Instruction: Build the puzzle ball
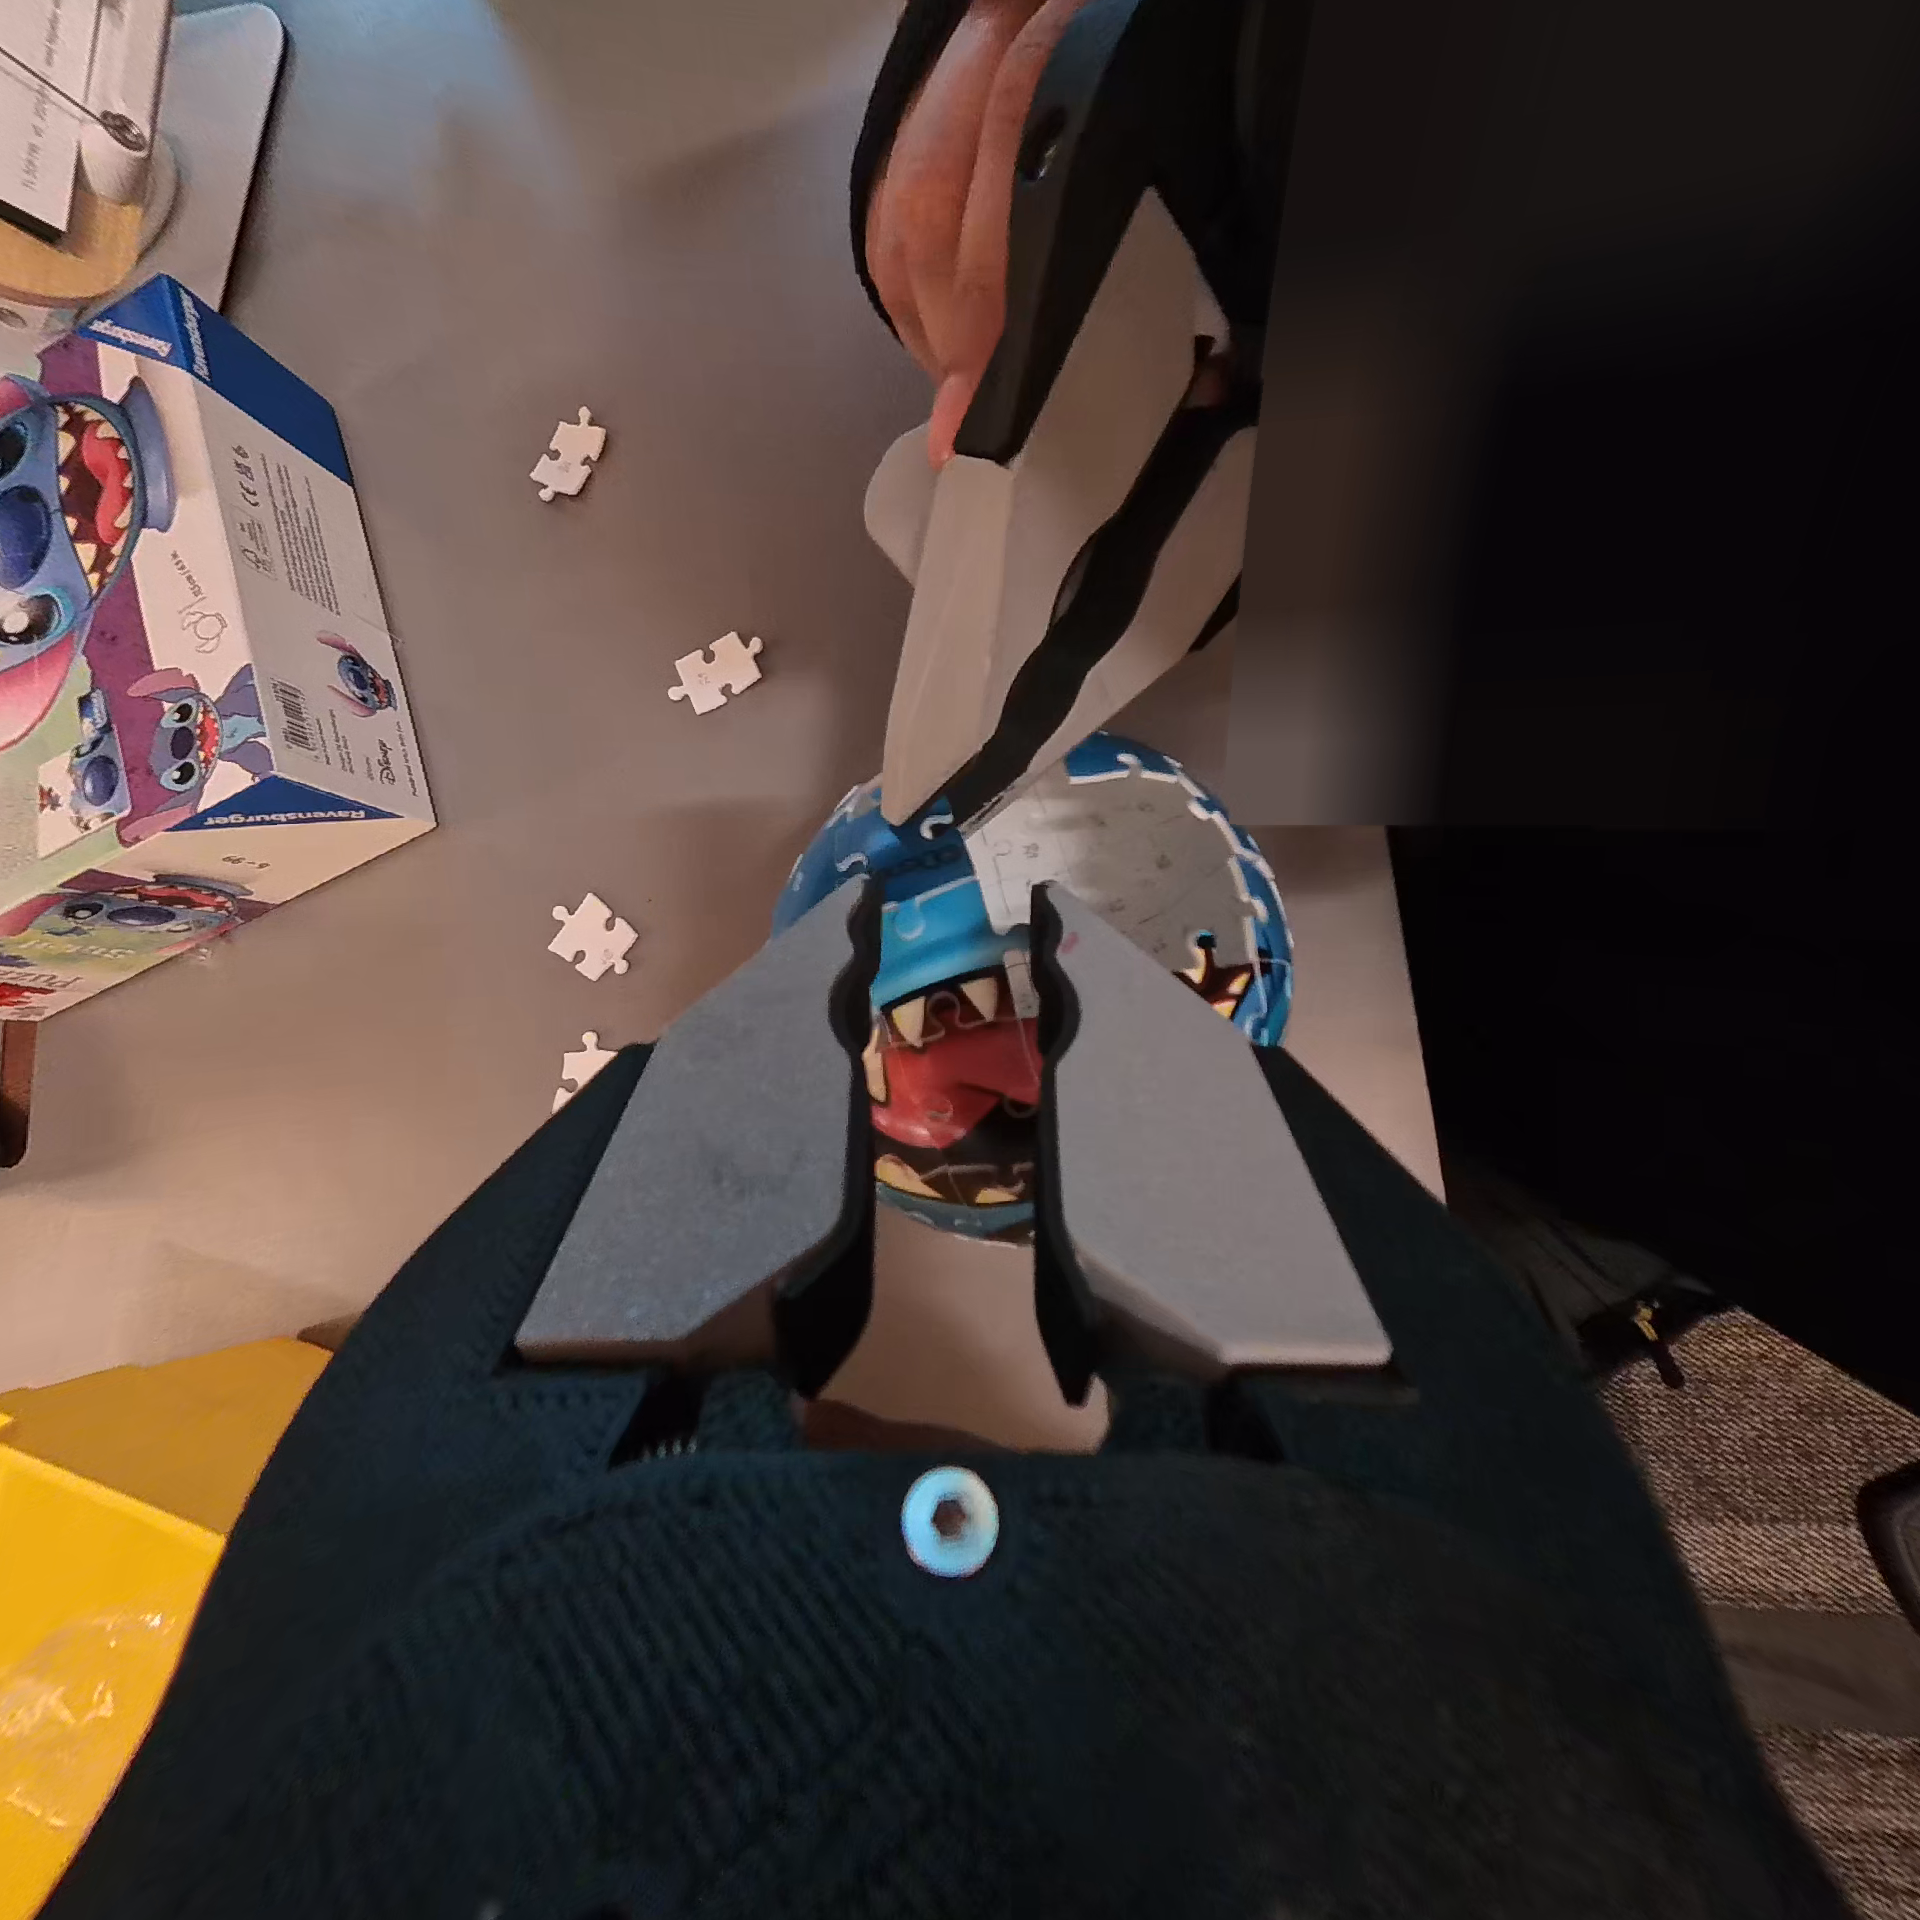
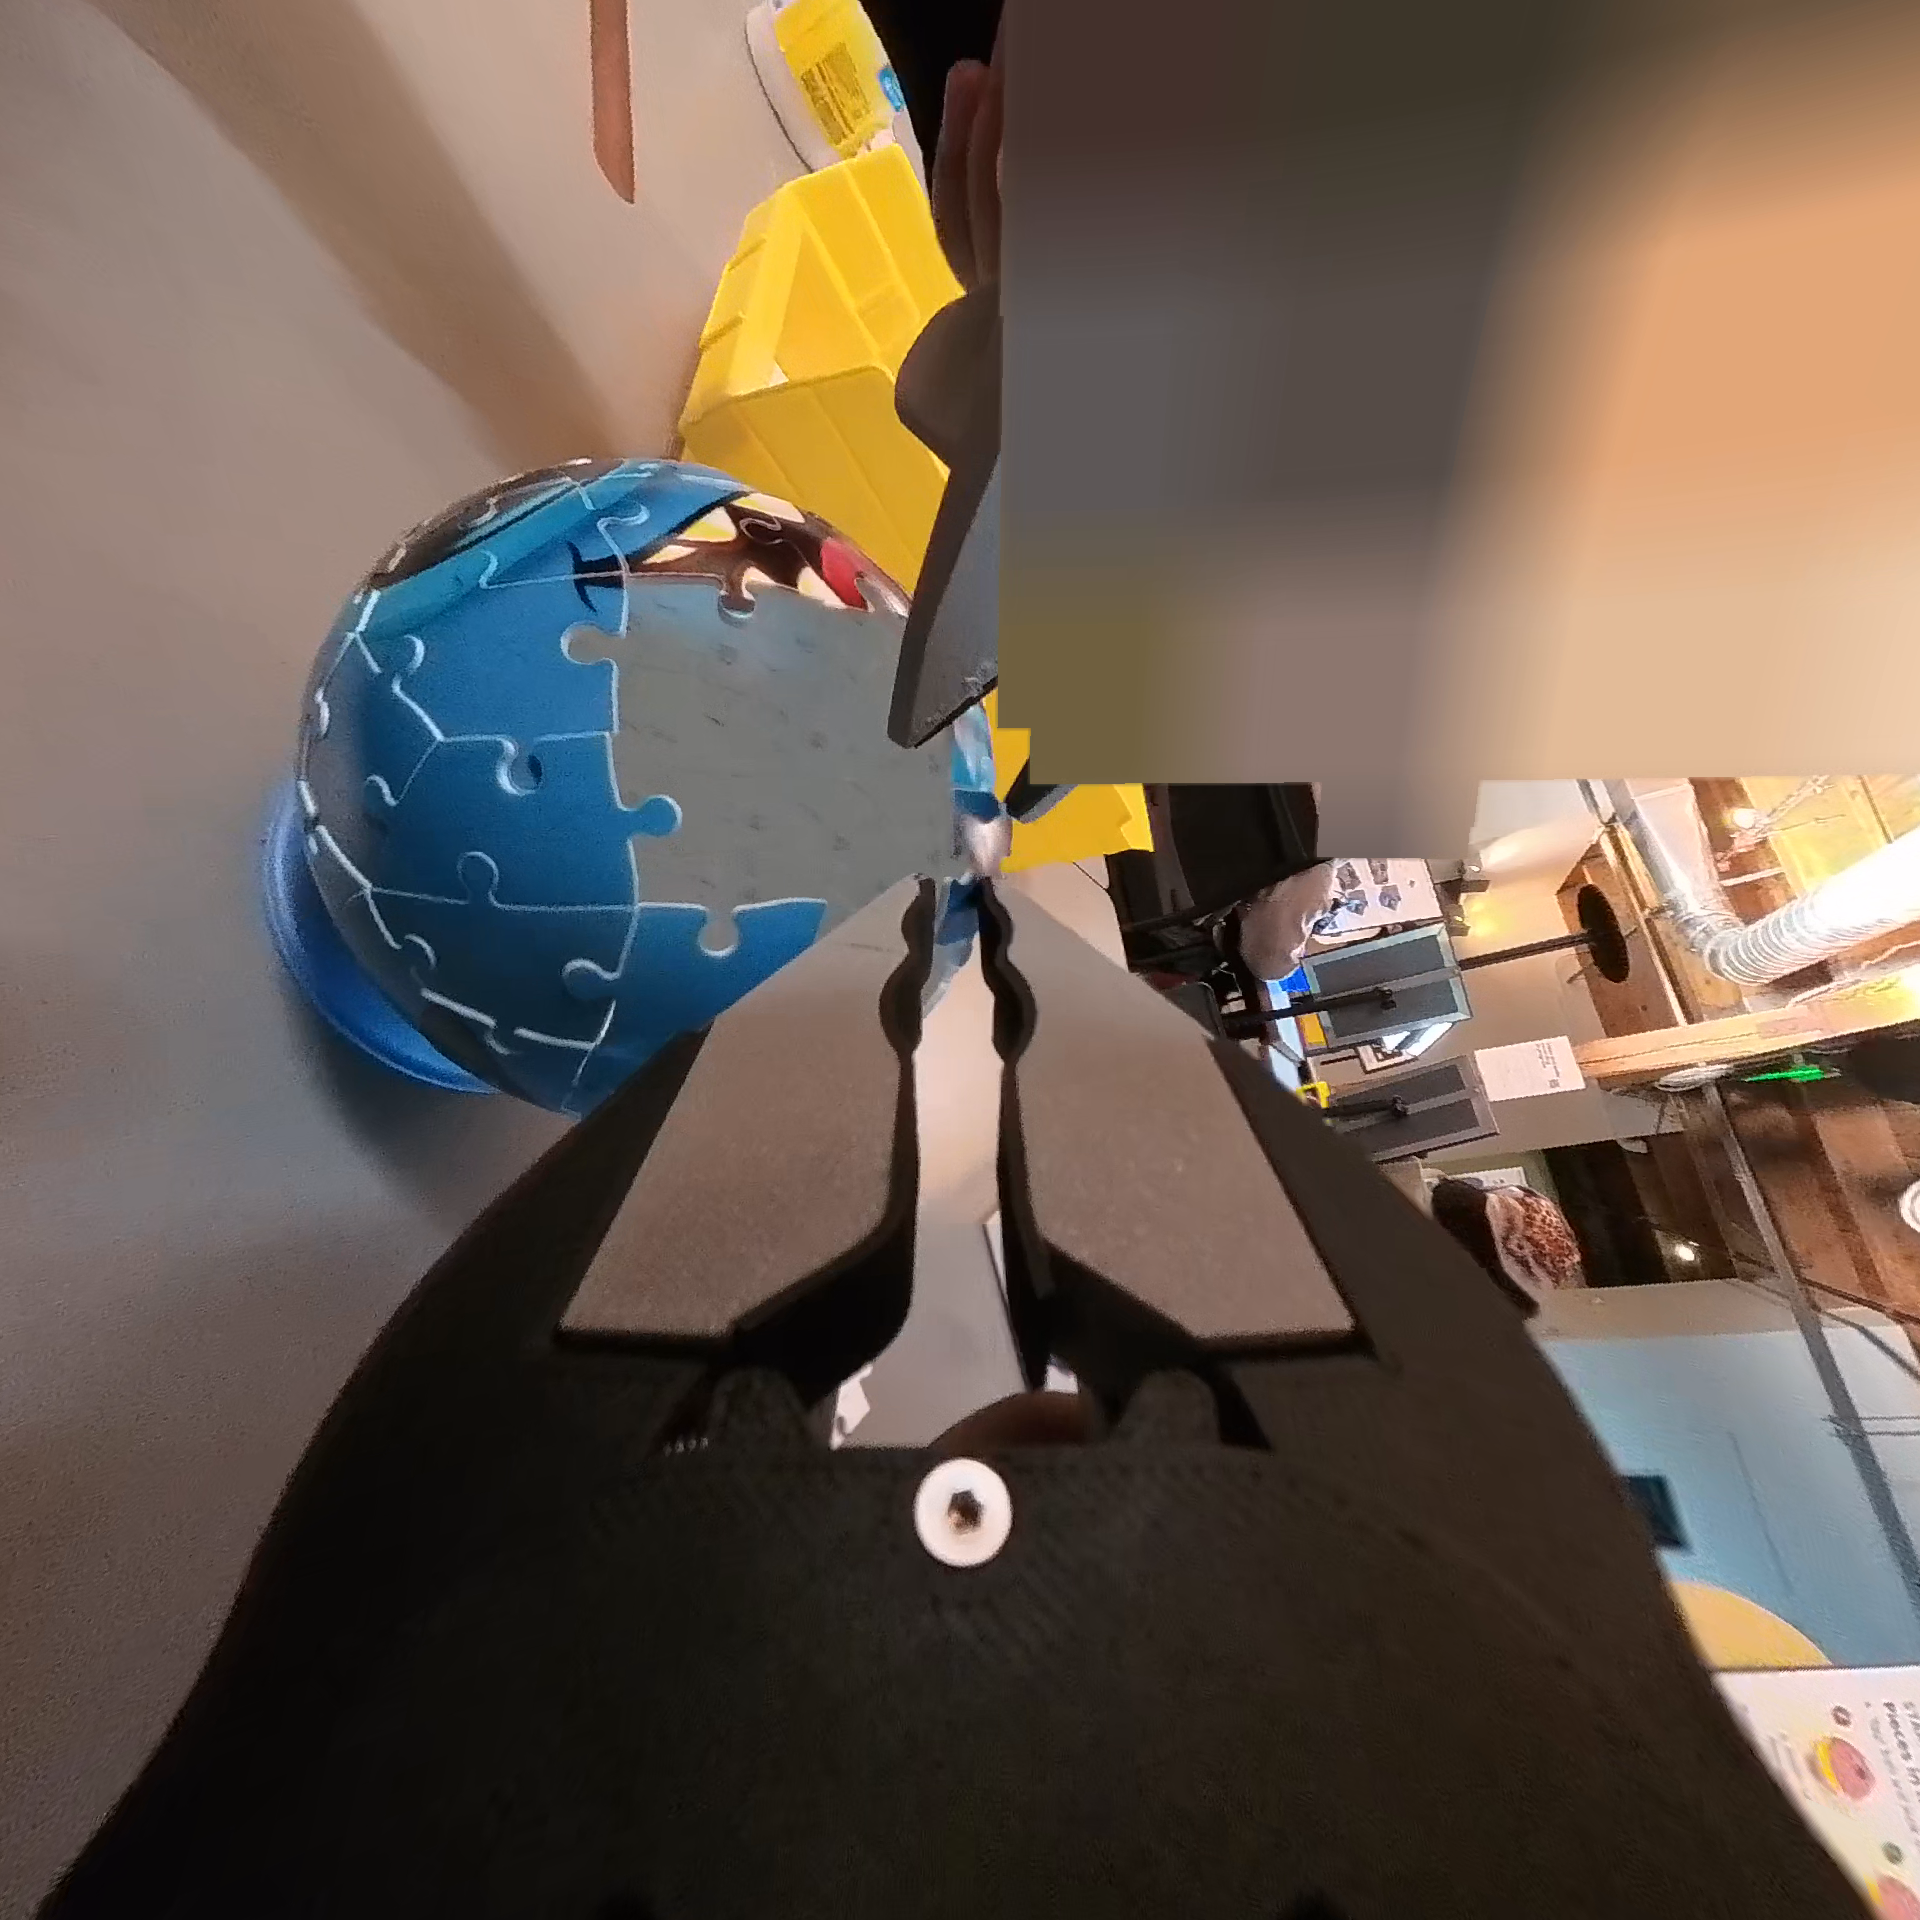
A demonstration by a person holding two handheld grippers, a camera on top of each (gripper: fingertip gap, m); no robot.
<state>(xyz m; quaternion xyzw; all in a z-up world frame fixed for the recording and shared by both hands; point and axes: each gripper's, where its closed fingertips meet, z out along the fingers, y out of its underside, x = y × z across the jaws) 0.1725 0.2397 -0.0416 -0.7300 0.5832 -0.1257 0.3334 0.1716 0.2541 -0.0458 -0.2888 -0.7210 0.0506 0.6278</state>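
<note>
**Seating a piece on the half-built puzzle ball**

While the puzzle ball (image 1: 1039,997) sits on its blue stand (image 2: 343,997) near the counter (image 1: 644,260) edge, I have both grippers at it. My left gripper (image 1: 951,914) has its jaws apart, straddling the printed face of the ball without clearly pinching anything. My right gripper (image 2: 951,894) is at the open rim, jaws nearly together on what looks like a small blue puzzle piece (image 2: 971,790); the wrist view is too blurred there to be sure, so I cannot tell whether it truly grips.

Four loose pieces lie white side up on the counter: one (image 1: 566,454) far off, one (image 1: 715,672) nearer, one (image 1: 592,937) beside the left gripper, and one (image 1: 582,1065) half hidden behind it. A puzzle box (image 1: 208,644) and a yellow bin (image 1: 94,1538) stand to the side.

My judgement on handling: the ball is a light, hollow shell of thin curved plastic pieces, stiff singly but weak at the open rim. It would roll or pop apart under a hard squeeze. I would steady it on the finished blue side and hold each piece by its edges.
</note>
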